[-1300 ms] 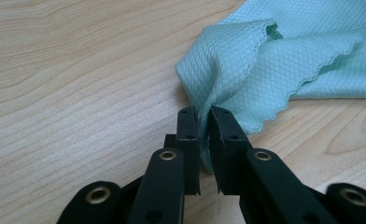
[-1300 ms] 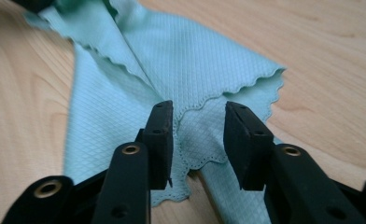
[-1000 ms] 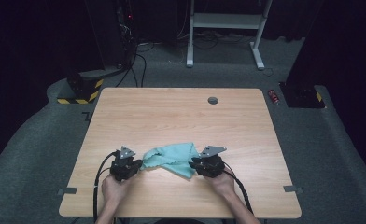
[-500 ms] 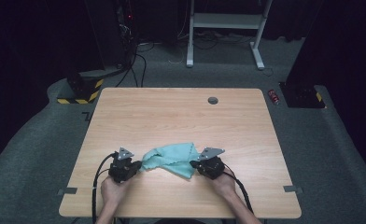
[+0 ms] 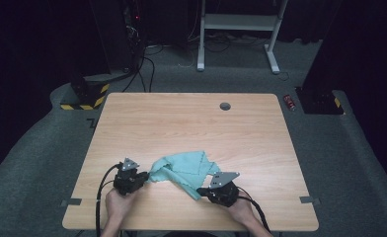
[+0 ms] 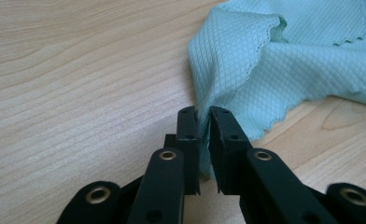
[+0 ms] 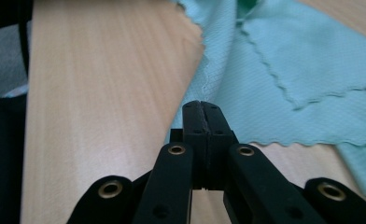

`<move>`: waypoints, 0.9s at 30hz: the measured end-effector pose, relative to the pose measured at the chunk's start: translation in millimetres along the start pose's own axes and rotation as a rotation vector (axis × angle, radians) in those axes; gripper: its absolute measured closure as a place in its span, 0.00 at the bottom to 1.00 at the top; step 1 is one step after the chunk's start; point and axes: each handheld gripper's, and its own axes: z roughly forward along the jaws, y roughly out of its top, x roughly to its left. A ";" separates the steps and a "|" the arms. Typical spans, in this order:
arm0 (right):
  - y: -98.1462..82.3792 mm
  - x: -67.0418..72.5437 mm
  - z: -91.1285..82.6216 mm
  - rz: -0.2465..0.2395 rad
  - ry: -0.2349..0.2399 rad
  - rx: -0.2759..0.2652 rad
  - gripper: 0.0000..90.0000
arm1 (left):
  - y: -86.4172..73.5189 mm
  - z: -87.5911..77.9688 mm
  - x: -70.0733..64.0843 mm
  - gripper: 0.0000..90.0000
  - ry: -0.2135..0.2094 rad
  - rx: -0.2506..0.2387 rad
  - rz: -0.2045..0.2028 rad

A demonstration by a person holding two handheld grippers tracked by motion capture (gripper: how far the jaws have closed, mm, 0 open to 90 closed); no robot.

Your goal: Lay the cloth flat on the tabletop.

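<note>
I work at a light wooden table [image 5: 181, 123]. A soft green cloth [image 5: 184, 169] lies bunched on it, close to my edge. Far across the top, near the back edge, sits a small round grey cap [image 5: 225, 106].

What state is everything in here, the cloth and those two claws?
Teal cloth: crumpled, partly folded over itself, lying on the wooden table, pinched at two edges.
Left claw: jaws have just been opening slightly, cloth edge between them.
Right claw: jaws closed tight at the cloth's edge.
</note>
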 end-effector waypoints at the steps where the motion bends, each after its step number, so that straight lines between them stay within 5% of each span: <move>1: 0.1 1.4 0.4 -0.005 0.003 0.006 0.99 | 0.8 -0.6 0.5 0.89 0.003 -0.004 0.000; 2: -0.4 1.0 1.2 0.000 -0.007 0.006 0.83 | 1.7 -1.1 0.0 0.81 0.000 -0.009 -0.009; 3: -0.4 1.0 1.2 0.000 -0.007 0.006 0.83 | 3.2 -1.8 -1.4 0.81 0.008 -0.014 -0.008; 4: -1.4 -6.1 -0.9 0.038 -0.020 -0.018 0.79 | 7.9 -4.4 -5.4 0.71 0.027 -0.030 0.017; 8: -0.9 -24.9 -12.3 0.127 -0.060 -0.085 0.79 | 26.9 -8.8 -12.5 0.61 0.000 -0.066 0.062; 12: 1.8 -37.1 -13.5 0.166 -0.142 -0.067 0.81 | 49.0 -5.7 -22.3 0.61 -0.006 -0.065 0.122; 17: 4.7 -54.5 -5.1 0.221 -0.230 -0.019 0.81 | 82.0 23.2 -53.1 0.61 -0.070 -0.023 0.213; 27: 7.0 -59.5 14.8 0.217 -0.274 0.027 0.80 | 79.2 71.3 -92.5 0.60 -0.123 0.049 0.267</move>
